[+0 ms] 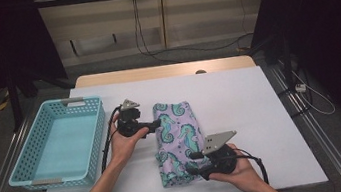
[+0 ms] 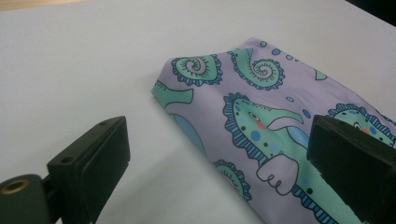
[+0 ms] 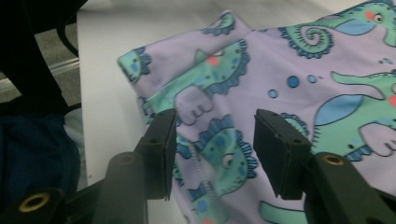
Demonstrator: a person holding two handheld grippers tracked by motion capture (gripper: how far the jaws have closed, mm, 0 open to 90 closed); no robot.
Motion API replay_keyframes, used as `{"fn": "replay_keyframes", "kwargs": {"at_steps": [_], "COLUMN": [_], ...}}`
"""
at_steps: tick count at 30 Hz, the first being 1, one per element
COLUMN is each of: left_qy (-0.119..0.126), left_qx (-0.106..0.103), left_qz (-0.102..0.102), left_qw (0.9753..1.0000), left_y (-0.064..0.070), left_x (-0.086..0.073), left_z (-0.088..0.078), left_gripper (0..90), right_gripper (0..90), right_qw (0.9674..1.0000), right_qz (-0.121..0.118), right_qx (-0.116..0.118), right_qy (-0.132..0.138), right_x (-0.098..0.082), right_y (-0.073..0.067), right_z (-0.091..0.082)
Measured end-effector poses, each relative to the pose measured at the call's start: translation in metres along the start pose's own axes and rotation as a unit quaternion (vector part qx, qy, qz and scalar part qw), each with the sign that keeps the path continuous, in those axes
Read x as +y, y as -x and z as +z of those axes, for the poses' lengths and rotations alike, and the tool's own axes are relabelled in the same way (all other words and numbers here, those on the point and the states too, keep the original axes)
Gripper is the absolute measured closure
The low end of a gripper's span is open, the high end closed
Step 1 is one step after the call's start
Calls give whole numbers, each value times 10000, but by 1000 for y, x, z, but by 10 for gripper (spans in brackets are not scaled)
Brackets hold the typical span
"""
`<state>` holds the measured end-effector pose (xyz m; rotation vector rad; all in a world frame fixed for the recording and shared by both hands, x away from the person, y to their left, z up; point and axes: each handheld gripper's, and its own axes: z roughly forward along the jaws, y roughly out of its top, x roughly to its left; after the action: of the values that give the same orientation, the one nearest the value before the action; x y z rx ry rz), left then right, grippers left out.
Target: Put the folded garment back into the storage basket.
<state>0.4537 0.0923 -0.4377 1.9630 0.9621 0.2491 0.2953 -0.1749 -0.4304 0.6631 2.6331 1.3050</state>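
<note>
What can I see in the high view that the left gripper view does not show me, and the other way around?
The high view alone gives the turquoise basket to the left of the cloth, both hands, the left gripper and the right gripper, and the wooden strip at the table's far edge.

The left gripper view alone gives the close detail: the left gripper's two black fingers stand wide apart, one beside the cloth over bare table, the other over the print, with nothing gripped.

Both share the folded lilac seahorse cloth and the white table.
</note>
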Motion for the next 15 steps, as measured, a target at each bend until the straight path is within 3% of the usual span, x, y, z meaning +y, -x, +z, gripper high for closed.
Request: {"fn": "replay_keyframes", "kwargs": {"at_steps": [3,7,11,15], "left_qy": [16,5,24,11], "left_qx": [-1,5,19,0], "left_qz": [1,13,-2,-15], "left_qw": [10000,10000,10000,10000], "left_y": [0,1,-1,0], "left_x": [0,0,0,0], "left_z": [0,0,0,1], "left_gripper": [64,65,68,68], "right_gripper": [480,470,483,470], "right_qw": [9999,9998,9993,9988], "right_qz": [-120,-128,-249,-291], "right_qx": [-3,151,277,323], "right_qy": [-71,-56,-18,-203], "right_x": [1,3,4,0], "right_y": [-4,-2,-9,-8], "right_z": [5,10,11,16]}}
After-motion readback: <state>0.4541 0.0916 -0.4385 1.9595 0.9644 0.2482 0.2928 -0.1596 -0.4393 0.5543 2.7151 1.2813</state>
